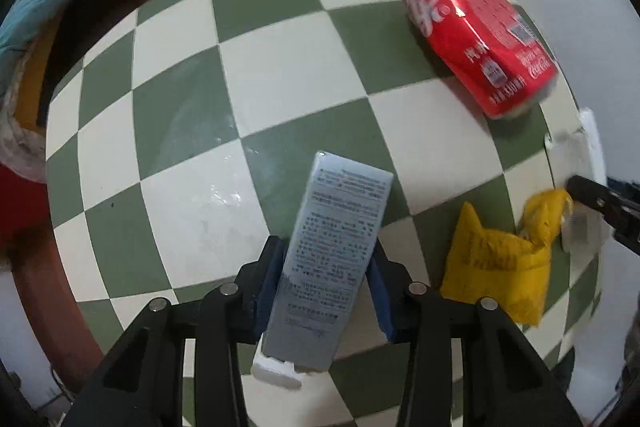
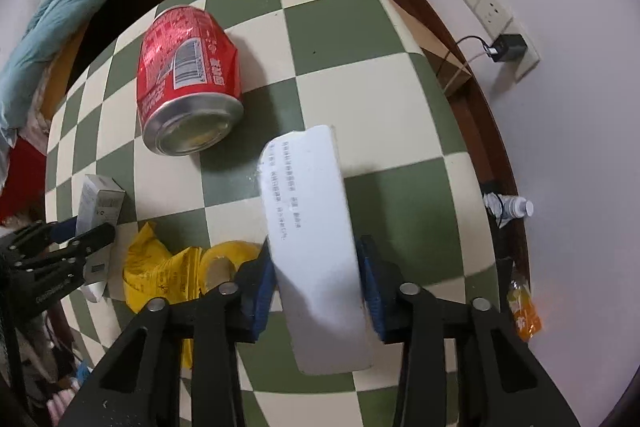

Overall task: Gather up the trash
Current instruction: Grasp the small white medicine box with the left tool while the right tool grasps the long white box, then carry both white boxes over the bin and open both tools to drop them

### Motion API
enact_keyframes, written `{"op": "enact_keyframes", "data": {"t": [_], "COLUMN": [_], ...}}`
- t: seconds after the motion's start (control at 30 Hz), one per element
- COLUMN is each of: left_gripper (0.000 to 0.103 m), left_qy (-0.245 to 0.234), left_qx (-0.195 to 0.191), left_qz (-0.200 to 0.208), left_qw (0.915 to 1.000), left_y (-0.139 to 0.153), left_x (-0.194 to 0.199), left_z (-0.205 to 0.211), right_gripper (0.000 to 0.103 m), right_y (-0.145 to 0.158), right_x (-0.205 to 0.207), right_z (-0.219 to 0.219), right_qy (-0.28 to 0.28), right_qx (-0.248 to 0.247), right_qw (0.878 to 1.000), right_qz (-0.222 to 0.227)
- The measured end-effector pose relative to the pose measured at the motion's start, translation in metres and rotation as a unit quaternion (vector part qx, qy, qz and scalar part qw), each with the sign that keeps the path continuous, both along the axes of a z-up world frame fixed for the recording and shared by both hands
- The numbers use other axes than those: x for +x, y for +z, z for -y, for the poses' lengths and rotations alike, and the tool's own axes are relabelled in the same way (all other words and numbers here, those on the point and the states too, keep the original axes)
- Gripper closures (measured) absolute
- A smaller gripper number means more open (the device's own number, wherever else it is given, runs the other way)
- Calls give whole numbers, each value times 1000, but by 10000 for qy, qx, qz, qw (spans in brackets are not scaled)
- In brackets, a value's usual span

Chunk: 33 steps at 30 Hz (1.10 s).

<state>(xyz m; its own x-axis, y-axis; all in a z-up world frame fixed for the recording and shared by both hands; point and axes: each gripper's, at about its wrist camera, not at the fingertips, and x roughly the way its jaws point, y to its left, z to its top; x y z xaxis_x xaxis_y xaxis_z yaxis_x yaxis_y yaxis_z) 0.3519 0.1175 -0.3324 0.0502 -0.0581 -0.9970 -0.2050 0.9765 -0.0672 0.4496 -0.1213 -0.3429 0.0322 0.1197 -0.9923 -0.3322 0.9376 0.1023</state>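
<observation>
Pinching a grey printed carton (image 1: 332, 259), the left hand-held gripper (image 1: 326, 287) mirrors the right hand-held gripper (image 2: 316, 291) clamping a white box (image 2: 316, 239); dented red can (image 2: 186, 79) at ten o'clock.

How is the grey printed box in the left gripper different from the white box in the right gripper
The grey box is covered in dense small print; the white box carries only a few sparse lines. The grey box has sharp corners, while the white box's far end looks rounded. The grey box's near flap is torn open; the white box shows no open flap. Both are slim cartons clamped between blue pads over the checkered table.
</observation>
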Motion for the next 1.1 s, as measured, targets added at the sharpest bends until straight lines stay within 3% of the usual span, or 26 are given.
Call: {"op": "enact_keyframes", "data": {"t": [0.17, 0.33, 0.5, 0.63, 0.77, 0.93, 1.03, 1.1], "left_gripper": [69, 68, 66, 69, 69, 69, 69, 69], "left_qy": [-131, 553, 344, 338, 615, 1085, 1428, 1612], "left_qx": [268, -169, 78, 481, 648, 603, 610, 632], "left_qz": [7, 115, 297, 414, 831, 1436, 1811, 1954], "left_qw": [9996, 9983, 9989, 9974, 9925, 9818, 9711, 9653], "left_y": [0, 6, 9, 18, 57, 115, 155, 162], "left_x": [-21, -51, -57, -66, -86, -149, -185, -207], "left_z": [16, 17, 30, 39, 42, 23, -6, -30], "right_gripper": [61, 59, 59, 66, 66, 66, 66, 66], "right_y": [13, -5, -13, -7, 19, 69, 97, 115], "right_x": [-14, -21, -26, -35, -53, -89, -122, -148], "right_z": [13, 15, 12, 9, 4, -21, -51, -80], "right_qy": [-18, 27, -67, -105, -135, 131, 408, 676], "right_qx": [-117, -237, -376, -339, 8, 599, 1068, 1372], "right_qw": [9999, 9992, 9992, 9994, 9995, 9963, 9914, 9863], "right_qz": [-111, -326, -151, 56, 288, 609, 629, 622]}}
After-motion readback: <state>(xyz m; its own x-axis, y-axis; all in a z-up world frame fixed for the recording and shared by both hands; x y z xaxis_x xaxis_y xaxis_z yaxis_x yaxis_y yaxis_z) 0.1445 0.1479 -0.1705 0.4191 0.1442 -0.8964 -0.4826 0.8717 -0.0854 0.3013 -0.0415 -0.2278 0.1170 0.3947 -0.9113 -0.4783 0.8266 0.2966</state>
